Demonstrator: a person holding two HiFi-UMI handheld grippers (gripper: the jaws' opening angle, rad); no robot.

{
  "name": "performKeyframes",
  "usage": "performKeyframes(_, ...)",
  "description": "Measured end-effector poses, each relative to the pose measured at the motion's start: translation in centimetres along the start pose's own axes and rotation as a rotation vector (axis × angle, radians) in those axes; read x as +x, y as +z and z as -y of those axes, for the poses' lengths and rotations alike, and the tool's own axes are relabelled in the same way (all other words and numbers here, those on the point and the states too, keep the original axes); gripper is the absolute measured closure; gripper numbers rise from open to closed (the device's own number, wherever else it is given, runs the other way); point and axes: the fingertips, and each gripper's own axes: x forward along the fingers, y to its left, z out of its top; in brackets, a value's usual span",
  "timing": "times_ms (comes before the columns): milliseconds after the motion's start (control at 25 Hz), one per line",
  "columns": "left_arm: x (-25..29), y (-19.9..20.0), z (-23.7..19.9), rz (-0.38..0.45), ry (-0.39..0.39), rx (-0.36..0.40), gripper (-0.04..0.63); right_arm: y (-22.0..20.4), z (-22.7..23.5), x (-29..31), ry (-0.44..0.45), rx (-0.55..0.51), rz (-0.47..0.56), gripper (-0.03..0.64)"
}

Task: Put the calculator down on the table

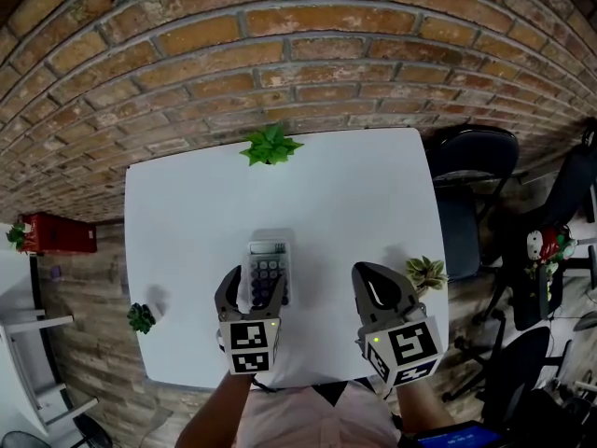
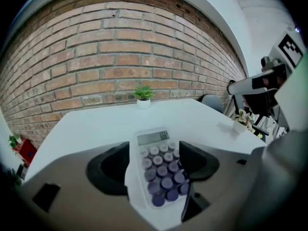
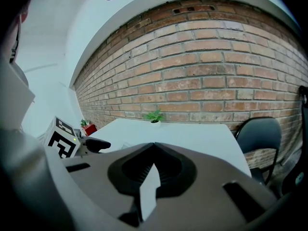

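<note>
Already the calculator [image 1: 268, 267] is laid on the bench [image 1: 345, 185] toward 6 o'clock, between the open left tongs [image 1: 254, 284]; the right tongs [image 1: 362, 271] are shut, empty. It is judged light, rigid, slick: best taken by its long edges.

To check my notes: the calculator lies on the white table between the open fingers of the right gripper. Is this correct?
No. The calculator lies on the white table between the open fingers of the left gripper, not the right gripper, whose fingers are closed and empty. The left gripper view shows it.
</note>
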Motion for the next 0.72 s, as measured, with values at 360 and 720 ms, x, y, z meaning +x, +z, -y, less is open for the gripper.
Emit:
performKeyframes(360,-6.7,5.1,-0.7,0.237,0.071,-0.037,0.304,2.4,-2.2,-1.6,0.058,-0.065,0.068,0.615)
performKeyframes(720,-17.8,11.2,-1.7,0.491,0.238,-0.088,0.565,7.4,-6.0,-5.4,0.134,-0.190,0.227,0.615)
